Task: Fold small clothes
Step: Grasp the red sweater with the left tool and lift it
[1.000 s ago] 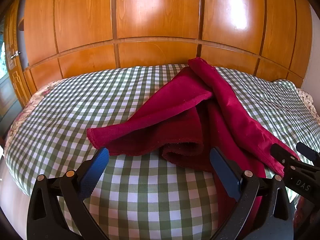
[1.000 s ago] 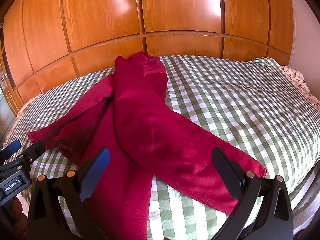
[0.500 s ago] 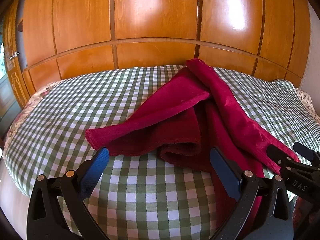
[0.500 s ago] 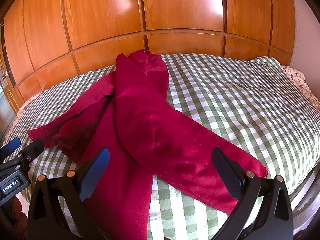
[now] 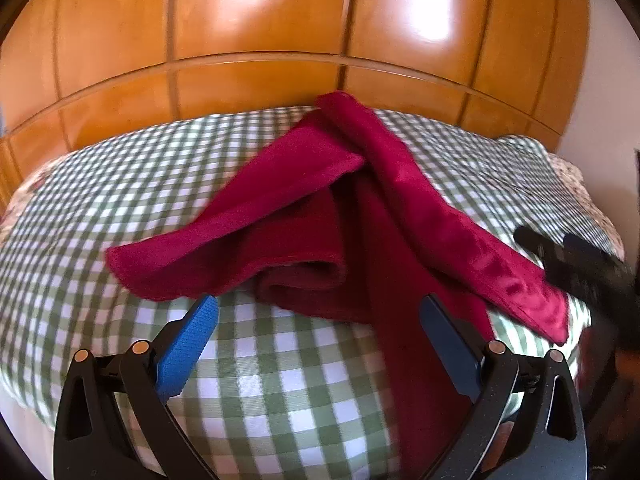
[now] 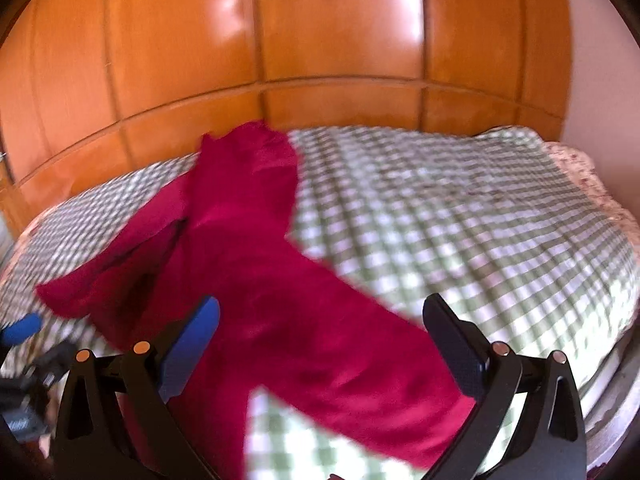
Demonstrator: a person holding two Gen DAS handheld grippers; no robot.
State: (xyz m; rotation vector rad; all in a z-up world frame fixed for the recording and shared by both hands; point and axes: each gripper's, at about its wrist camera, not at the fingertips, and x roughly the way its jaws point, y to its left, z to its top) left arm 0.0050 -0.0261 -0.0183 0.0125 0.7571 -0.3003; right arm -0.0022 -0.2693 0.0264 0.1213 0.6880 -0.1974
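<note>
A dark red garment [image 5: 360, 216] lies crumpled on the green checked bed cover [image 5: 120, 184], its long strips crossing toward the near edge. My left gripper [image 5: 320, 344] is open and empty, just short of the garment's near folds. My right gripper [image 6: 320, 344] is open and empty, hovering over a long red strip [image 6: 320, 344] near the bed's front. The right gripper also shows in the left wrist view [image 5: 576, 264], blurred, beside the strip's end. The left gripper shows at the left edge of the right wrist view [image 6: 24, 344].
A glossy wooden panelled wall [image 5: 320, 40] rises right behind the bed. The cover [image 6: 460, 216] stretches bare to the right of the garment. A floral sheet edge [image 6: 592, 184] and a pale wall [image 6: 600, 72] are at the far right.
Both grippers have shifted forward and to the right over the bed; the right wrist view is now motion-blurred. The garment lies as before. Both jaws stay open.
</note>
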